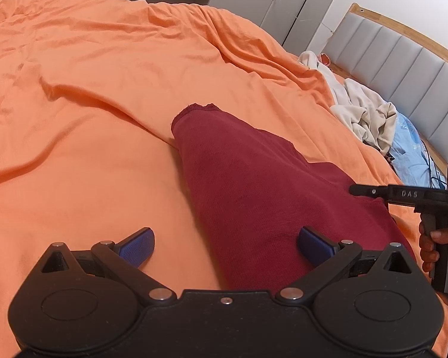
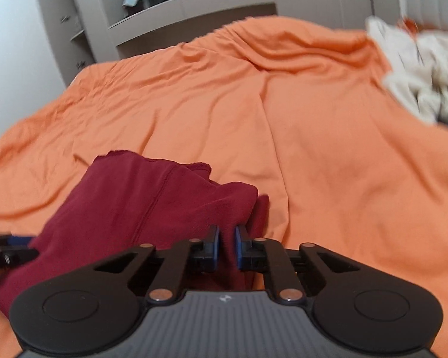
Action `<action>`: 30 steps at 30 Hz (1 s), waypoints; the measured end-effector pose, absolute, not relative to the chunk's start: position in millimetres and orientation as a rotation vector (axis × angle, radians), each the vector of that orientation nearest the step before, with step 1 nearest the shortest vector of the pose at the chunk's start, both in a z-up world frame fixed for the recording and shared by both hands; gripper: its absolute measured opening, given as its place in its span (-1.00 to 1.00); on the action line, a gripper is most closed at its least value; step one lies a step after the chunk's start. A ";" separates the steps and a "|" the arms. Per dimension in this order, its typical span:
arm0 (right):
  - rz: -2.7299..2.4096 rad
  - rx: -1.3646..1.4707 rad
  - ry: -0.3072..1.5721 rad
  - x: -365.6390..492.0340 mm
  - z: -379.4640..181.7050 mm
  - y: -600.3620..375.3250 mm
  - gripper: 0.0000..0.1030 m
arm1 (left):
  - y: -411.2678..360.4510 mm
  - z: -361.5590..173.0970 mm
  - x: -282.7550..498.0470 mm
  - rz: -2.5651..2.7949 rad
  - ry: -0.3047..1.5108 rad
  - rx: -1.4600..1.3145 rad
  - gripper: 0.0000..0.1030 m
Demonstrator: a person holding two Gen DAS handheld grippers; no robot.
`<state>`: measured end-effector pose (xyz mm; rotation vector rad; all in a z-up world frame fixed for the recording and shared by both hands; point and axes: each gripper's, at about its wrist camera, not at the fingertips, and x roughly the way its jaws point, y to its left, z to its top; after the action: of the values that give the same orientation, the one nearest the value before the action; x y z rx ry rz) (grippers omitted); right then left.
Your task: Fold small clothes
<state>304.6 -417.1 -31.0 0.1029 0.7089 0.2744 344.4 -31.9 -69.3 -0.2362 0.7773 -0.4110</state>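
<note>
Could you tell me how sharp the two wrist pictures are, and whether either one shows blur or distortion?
Left wrist view: sharp, the maroon garment crisp, fisheye bending the headboard at the edge. Right wrist view: motion-blurred, worst on the cream clothes pile; the right tool stays fairly sharp.

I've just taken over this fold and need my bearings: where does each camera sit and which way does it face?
Left wrist: on the left gripper, angled down across the orange bedspread and maroon garment toward the headboard; jaws open, right gripper and a hand at right.
Right wrist: on the right gripper, angled down across the bed toward a cabinet; jaws shut on maroon cloth.
Shared: the garment, bedspread, pale clothes pile.
</note>
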 end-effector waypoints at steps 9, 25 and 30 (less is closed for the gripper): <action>0.253 0.109 0.746 310.1 -38.7 -418.5 -0.54 | -31.5 -69.3 344.9 -0.412 0.778 -0.238 0.99; 0.269 0.371 0.783 327.0 -57.2 -449.2 -0.03 | -31.2 -69.2 345.1 -0.412 0.779 -0.238 0.99; 0.296 0.367 0.774 324.9 -55.4 -445.6 0.08 | -31.2 -69.1 345.2 -0.411 0.779 -0.238 0.99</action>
<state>324.9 -445.6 -55.4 0.3672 0.7740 0.2961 345.2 -31.2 -69.1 -0.2376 0.7790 -0.4112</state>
